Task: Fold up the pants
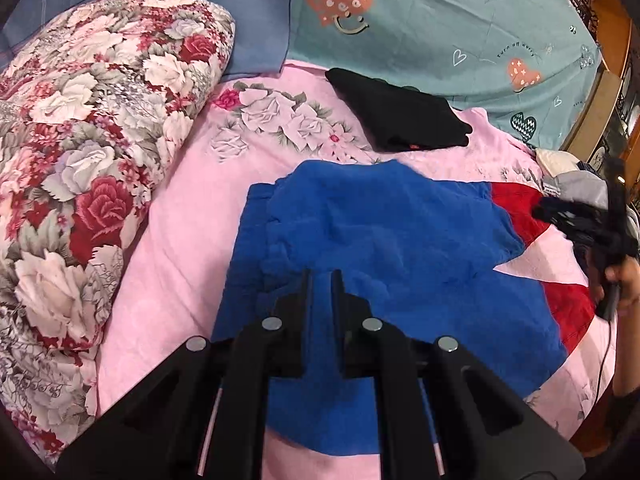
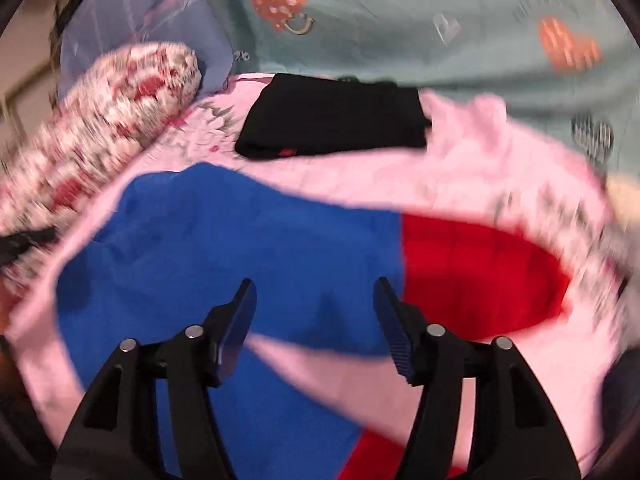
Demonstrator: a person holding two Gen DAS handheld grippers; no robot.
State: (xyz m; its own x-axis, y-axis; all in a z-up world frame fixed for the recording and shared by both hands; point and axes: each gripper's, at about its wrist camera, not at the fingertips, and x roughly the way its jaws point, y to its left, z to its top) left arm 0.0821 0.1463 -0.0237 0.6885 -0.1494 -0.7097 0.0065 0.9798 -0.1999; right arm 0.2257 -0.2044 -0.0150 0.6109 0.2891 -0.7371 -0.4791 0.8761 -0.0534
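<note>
One pair of blue-and-red pants lies spread on the pink bed, one folded black garment just past it, one floral pillow to the left; left gripper hovers over the blue part, jaws clenched with nothing between them. Right gripper has its jaws released, empty.

A bedroom in a home is shown, with a bed spread with a pink floral sheet and a rolled rose-patterned quilt laid along its side. A teal cover printed with hearts is seen at the far end, beside a blue-grey pillow. Folded black clothing and blue-and-red pants are laid out on the bed, and carved wooden furniture is glimpsed at the edge.
</note>
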